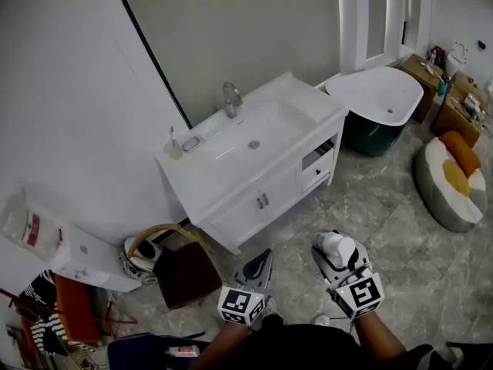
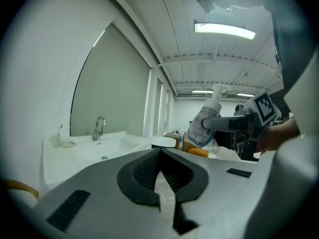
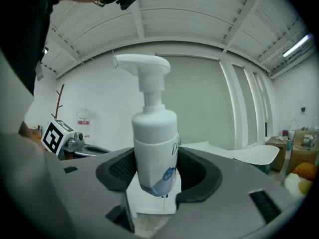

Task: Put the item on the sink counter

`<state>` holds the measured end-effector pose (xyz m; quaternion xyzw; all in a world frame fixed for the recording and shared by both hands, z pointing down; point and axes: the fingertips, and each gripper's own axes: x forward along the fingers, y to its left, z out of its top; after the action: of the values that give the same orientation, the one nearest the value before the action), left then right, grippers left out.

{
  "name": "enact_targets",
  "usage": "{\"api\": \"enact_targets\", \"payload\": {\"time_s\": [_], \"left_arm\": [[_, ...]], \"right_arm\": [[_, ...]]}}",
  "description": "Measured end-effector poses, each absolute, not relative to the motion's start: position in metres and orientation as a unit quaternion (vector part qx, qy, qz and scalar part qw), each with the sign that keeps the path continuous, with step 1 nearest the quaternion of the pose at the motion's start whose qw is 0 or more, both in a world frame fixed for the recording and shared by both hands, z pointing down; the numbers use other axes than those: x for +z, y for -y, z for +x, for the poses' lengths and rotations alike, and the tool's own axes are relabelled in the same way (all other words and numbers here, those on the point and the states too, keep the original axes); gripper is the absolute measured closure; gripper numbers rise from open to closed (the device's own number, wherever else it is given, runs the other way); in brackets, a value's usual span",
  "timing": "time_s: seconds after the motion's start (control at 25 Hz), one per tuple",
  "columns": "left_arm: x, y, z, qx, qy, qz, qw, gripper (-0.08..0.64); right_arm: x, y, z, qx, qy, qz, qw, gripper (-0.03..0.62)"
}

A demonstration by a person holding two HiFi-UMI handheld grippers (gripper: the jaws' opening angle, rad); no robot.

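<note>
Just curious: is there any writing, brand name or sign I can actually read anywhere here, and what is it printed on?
"D": first letter of a script logo on the pump bottle; the rest curves out of sight.
Fine print on that bottle's back: too small to read.
Red label on the white bag: blurred, unreadable.
Pattern on the marker cube: black-and-white squares, no letters.

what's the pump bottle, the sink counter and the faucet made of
pump bottle: probably plastic, opaque white, smooth with a soft sheen and a printed label.
sink counter: glossy white, likely ceramic or a similar cast top; the look leaves it open.
faucet: metal, with a shiny chrome-like finish.
</note>
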<state>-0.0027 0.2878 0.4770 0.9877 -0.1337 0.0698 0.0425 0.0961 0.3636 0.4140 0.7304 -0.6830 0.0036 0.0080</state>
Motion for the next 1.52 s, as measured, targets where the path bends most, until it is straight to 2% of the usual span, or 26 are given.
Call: {"api": "enact_targets", "payload": {"time_s": [1.0, 1.52], "left_arm": [[0.471, -0.091, -0.113, 0.055, 0.213, 0.974, 0.051, 0.548], [0.473, -0.035, -0.107, 0.047, 0.252, 0.965, 0.049, 0.546]], "right_arm": [[0.399, -0.160, 0.022, -0.005, 0.707, 0.707, 0.024, 0.334], [0.406, -0.085, 0.046, -0.003, 0.728, 0.686, 0.011, 0.334]]}}
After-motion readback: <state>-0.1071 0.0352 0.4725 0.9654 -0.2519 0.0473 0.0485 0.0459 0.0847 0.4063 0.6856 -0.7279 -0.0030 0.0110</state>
